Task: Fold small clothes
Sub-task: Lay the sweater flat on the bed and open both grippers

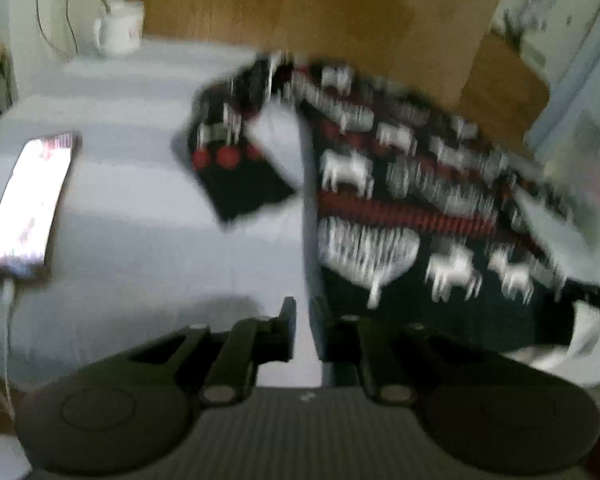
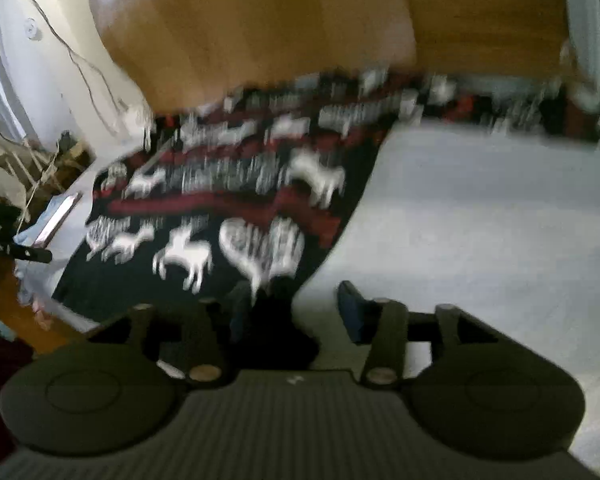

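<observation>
The left gripper has its jaws drawn nearly together at the near left edge of the patterned sweater — whether fabric is pinched between them the blur hides. The sweater, dark with white animals, hearts and red bands, lies spread on the white bed sheet, one sleeve folded out to its left. Further left of the sweater lies a lit phone; beyond it stands a white mug. The right gripper stands half-open at the sweater's near right hem, the dark hem lying between its fingers but not clamped. To fold well, I judge both grippers should seize matching corners first — then lift evenly, keeping the hem taut.
</observation>
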The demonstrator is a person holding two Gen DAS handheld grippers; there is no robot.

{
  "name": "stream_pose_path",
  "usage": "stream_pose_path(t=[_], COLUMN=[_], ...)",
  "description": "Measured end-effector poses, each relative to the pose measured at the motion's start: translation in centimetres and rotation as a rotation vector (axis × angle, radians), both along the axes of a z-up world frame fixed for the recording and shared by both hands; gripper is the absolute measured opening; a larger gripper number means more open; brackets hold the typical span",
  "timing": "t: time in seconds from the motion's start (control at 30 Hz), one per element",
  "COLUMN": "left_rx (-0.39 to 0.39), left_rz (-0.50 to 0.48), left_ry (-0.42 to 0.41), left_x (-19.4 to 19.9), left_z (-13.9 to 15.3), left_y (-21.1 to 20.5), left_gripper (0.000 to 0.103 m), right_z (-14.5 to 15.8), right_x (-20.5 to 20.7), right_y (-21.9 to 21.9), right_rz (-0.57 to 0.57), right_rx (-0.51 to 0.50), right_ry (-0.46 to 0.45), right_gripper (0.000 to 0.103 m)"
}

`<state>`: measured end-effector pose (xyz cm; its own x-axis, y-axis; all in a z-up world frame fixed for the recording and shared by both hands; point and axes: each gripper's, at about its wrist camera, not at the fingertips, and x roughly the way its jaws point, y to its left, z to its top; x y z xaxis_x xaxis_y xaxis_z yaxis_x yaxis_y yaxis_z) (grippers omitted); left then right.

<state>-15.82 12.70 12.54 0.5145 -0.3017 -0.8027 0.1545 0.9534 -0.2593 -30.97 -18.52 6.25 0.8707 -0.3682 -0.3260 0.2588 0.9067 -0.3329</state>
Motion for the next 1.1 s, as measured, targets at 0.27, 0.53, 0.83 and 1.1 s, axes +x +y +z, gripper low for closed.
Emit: stream_pose_path(t=[0.27, 0.53, 0.83, 1.1], left_rx=[-0.095, -0.128, -0.142, -0.100], left_rz=[-0.159, -0.301, -0.368, -0.423], left_ry=[-0.153, -0.110, -0.165, -0.204], left_x=[6.3, 11.1, 9.9, 9.0], left_z=[0.5, -4.7, -7.3, -7.5], left_y=[-7.7, -14.9, -15.5, -16.3], left_gripper=[0.031, 0.047, 0.053, 0.068], right_z=[0.1, 0.9, -0.1, 1.2], right_x=[4.2, 0.5, 7.5, 3.6], right_y=[-0.2, -4.1, -5.2, -3.8], right_rz=[0.078, -0.030, -0.075, -0.261], right_rx=[0.062, 0.283, 0.242, -0.031], right_ry=[0.006, -0.166, -0.091, -0.172], right_gripper=[0.048, 0.050, 0.011, 0.003])
